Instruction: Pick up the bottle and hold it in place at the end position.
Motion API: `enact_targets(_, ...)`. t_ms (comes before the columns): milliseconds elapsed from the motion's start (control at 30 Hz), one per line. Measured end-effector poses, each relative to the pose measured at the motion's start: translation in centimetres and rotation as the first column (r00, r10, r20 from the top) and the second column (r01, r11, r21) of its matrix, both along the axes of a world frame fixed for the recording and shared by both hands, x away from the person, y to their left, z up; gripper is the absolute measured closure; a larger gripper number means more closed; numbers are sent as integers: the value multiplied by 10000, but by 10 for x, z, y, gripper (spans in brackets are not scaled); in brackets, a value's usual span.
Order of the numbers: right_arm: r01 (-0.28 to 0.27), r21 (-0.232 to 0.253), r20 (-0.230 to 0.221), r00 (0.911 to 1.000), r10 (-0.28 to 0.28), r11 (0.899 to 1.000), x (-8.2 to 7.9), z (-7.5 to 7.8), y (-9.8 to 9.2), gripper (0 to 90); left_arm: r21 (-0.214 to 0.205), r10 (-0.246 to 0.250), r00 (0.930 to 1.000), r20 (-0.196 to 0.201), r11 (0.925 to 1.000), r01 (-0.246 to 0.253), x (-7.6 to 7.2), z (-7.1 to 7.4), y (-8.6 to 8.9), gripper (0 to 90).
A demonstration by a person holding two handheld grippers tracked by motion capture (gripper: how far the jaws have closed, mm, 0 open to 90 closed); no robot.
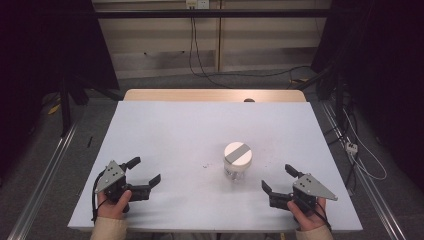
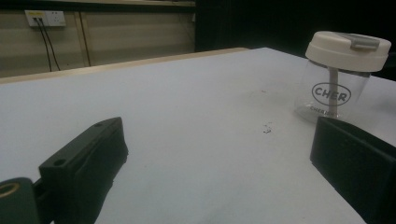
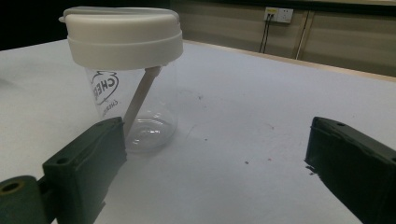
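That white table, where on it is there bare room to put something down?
Nearly everywhere. The table is bare across its far half, and down the left between the far edge and the left tongs. The near strip between the two tongs is bare too. The tight patch lies between the lidded clear cup and the right tongs.

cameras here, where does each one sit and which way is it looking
High view: above the person's side, facing forward and down on the table; shows both hands, left gripper and right gripper.
Left gripper view: rides low on the left gripper, looking across the table to the jar; own open jaws show.
Right gripper view: rides on the right gripper, close to the jar; own open jaws show.
Shared: the white-lidded jar and the table.
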State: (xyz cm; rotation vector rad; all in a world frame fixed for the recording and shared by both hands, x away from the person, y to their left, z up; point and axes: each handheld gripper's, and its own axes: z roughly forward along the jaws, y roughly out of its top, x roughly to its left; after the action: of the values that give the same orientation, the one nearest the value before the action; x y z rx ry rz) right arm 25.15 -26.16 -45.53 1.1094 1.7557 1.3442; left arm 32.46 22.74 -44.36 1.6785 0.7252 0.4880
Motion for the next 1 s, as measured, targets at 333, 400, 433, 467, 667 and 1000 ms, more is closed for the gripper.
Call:
enact_targets(333,-54,-11,-78,10000,54,10000,3,0,4,47,-70,-103,9999,48,9999,104,2,0,-4,33)
enact_targets(400,-131,11,-128,9998,131,9999,4,1,6,47,-39,-99,9999,61,9999,99,2,1,-4,33)
enact_targets(433,-216,-21,-115,9997,216,9998,5,1,6,49,-70,-100,9999,54,9999,101,2,1,-4,33)
enact_targets(467,-278,-12,-137,9995,278,9996,6,1,8,50,-70,-100,9999,54,9999,101,2,1,-4,33)
enact_targets(667,-827,-53,-204,9964,826,9966,11,2,19,50,-156,22,10000,34,9999,-22,2,0,0,33)
enact_targets(1000,-1214,-153,-410,9918,1207,9925,23,2,40,52,-218,35,10000,53,9998,-34,1,1,0,33)
